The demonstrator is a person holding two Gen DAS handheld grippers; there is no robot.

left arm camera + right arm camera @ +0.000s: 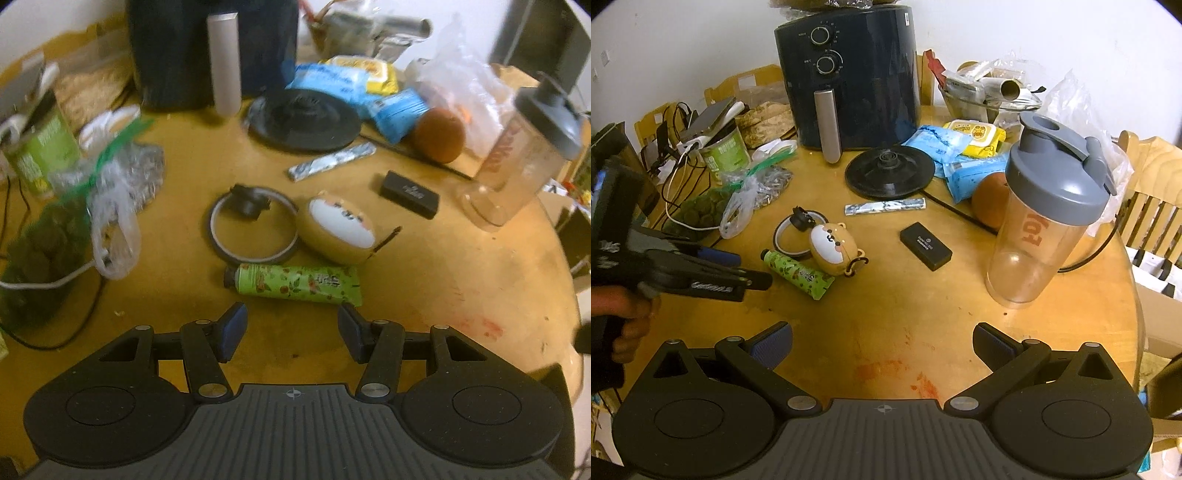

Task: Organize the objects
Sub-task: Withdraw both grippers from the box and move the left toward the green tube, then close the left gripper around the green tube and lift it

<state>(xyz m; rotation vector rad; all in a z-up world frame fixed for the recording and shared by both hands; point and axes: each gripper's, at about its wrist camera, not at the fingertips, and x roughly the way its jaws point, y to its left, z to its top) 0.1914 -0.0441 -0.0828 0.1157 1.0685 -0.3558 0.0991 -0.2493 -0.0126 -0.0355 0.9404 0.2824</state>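
1. Left gripper sits at the bottom centre of its own view with both jaws spread and nothing between them; the green tube lies just above the gap, crosswise, so the opening is lined up to take it across its narrow body.
2. Seen from the right wrist, the left gripper enters from the left edge, held by a hand, its tips near the tube's cap end but apart from it — an approach, I judge, not yet a grasp.
3. Right gripper hangs at the bottom centre of its view, jaws wide and empty, over a bare patch of the wooden table; it looks parked out of the way.
4. Above the tube in the left view, the bear-faced case touches the tape ring, and the small black box lies well apart to the right.
5. Clutter crowds the upper half — air fryer, shaker bottle, black round base — which is probably why the loose small items sit in the open middle, within reach.
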